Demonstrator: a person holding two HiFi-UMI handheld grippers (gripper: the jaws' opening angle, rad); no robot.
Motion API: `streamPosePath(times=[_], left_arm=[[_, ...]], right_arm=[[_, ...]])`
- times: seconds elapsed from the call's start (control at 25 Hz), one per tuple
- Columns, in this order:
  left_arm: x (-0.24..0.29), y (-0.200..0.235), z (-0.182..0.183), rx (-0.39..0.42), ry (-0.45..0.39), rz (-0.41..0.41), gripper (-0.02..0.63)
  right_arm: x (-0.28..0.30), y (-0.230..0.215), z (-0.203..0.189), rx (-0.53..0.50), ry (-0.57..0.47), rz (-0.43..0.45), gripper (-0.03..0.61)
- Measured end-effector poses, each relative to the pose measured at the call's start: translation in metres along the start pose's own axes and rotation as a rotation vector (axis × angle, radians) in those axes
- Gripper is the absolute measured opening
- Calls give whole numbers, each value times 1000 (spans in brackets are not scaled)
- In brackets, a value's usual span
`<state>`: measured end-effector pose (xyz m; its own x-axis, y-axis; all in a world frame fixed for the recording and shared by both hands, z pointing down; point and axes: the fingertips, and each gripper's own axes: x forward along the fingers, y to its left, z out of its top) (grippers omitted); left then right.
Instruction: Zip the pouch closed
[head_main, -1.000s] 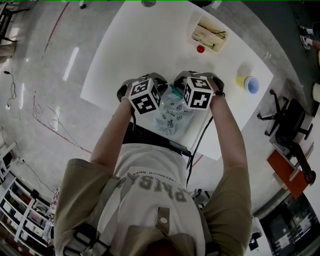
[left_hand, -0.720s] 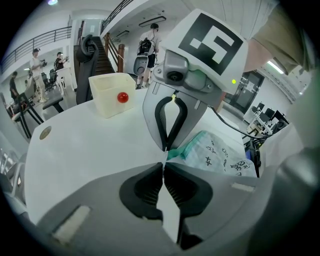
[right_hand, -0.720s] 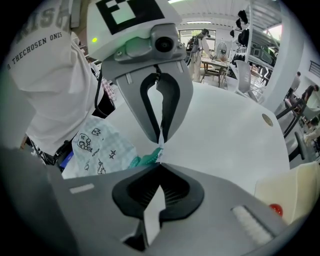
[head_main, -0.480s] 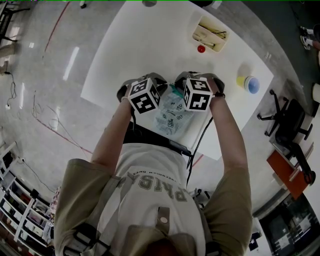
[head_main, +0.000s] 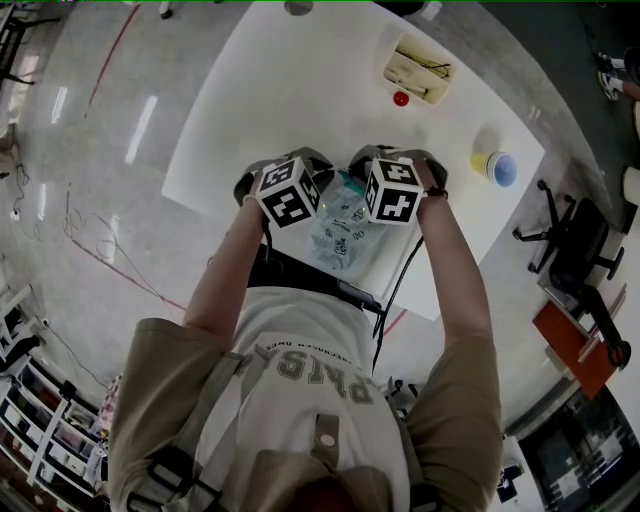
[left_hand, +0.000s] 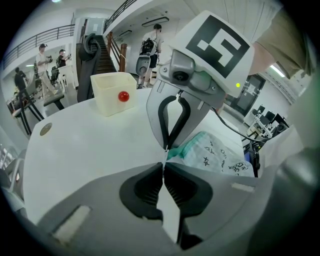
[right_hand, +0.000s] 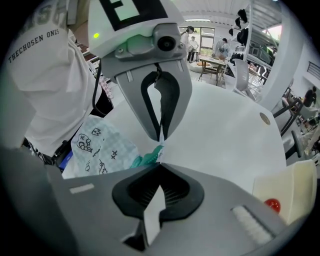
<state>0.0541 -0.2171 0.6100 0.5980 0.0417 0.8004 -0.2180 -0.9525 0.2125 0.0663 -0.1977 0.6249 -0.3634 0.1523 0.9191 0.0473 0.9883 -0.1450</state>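
Note:
The pouch (head_main: 343, 228) is pale, printed with small dark doodles, and has a teal zipper band; it lies on the white table (head_main: 300, 90) near its front edge. My two marker cubes (head_main: 290, 190) (head_main: 395, 188) hover over its far end. In the left gripper view my left gripper (left_hand: 164, 164) is shut at the end of the teal band (left_hand: 181, 150), tip to tip with the right gripper. In the right gripper view my right gripper (right_hand: 160, 162) is shut at the same teal end (right_hand: 148, 159) of the pouch (right_hand: 97, 145). What exactly each pinches is hidden.
A cream bin (head_main: 418, 66) stands at the table's far side with a red ball (head_main: 401, 98) in front of it. Yellow and blue round items (head_main: 497, 167) sit at the right edge. An office chair (head_main: 575, 250) stands to the right. People stand in the background.

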Motion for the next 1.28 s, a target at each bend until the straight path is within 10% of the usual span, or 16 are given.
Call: streamPosePath(times=[1.28], left_arm=[[1, 1, -14, -21, 28, 19, 21]], right_arm=[[-3, 19, -40, 62, 50, -25, -2]])
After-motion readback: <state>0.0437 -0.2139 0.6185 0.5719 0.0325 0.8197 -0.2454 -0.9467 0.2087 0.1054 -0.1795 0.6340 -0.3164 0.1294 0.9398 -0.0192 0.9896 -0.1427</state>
